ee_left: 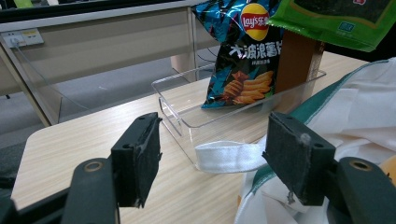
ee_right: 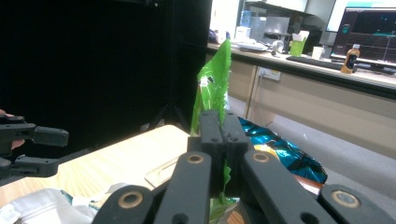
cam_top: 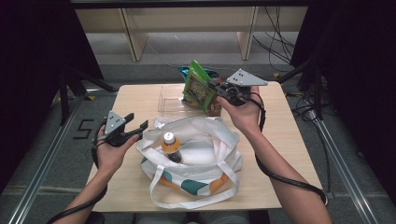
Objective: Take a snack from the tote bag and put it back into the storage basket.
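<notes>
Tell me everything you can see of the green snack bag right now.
The green snack bag is a flat, glossy foil-like packet, bright green with printed artwork on its face and a crimped upper edge. It is lifted clear of the table, tilted, above the clear plastic tray and just beyond the white tote bag. The right gripper is shut on its edge; in the right gripper view the jaws pinch the thin film, which rises between them. Behind it stands a blue chip bag.
</notes>
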The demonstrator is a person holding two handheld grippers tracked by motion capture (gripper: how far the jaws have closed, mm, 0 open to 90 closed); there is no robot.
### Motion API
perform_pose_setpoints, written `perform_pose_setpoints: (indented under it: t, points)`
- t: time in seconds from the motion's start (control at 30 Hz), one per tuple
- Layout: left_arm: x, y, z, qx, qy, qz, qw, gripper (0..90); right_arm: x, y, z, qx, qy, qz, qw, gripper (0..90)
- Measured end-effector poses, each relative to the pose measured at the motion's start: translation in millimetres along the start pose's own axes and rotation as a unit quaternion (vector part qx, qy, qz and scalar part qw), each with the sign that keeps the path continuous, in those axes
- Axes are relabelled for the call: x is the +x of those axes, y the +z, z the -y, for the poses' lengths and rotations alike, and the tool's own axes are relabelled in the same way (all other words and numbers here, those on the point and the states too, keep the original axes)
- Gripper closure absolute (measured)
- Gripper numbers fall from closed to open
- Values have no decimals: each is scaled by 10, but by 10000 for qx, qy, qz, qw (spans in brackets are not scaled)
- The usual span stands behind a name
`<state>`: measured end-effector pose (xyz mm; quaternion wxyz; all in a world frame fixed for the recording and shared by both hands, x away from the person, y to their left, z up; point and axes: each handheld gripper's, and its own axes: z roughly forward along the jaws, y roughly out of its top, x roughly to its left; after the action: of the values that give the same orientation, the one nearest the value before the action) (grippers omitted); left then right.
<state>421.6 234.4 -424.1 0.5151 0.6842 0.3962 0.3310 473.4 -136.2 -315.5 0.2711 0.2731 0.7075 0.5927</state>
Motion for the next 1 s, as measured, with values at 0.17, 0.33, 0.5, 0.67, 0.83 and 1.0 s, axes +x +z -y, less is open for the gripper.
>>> perform_pose_setpoints:
  t: [0.17,0.33,0.5,0.67,0.83,1.0]
  points:
    - [2,-1,0,4,0,1,10000,349,-28,41,9,-14,-54,42,10000,900]
    - [5,-3,-3,-3,-8,-1,10000,349,-46,74,25,-3,-69,87,9999,900]
    - [11,1,-4,-58,-8,26,10000,349,-63,122,44,1,-62,120,9999,900]
    - [11,-4,-1,-14,-11,4,10000,349,-96,176,77,7,-89,205,9998,900]
    - [8,-1,0,-7,-2,9,10000,349,-119,214,94,41,-95,214,9997,900]
    - [2,0,-2,-6,-5,9,10000,348,-131,262,106,59,-105,239,9996,900]
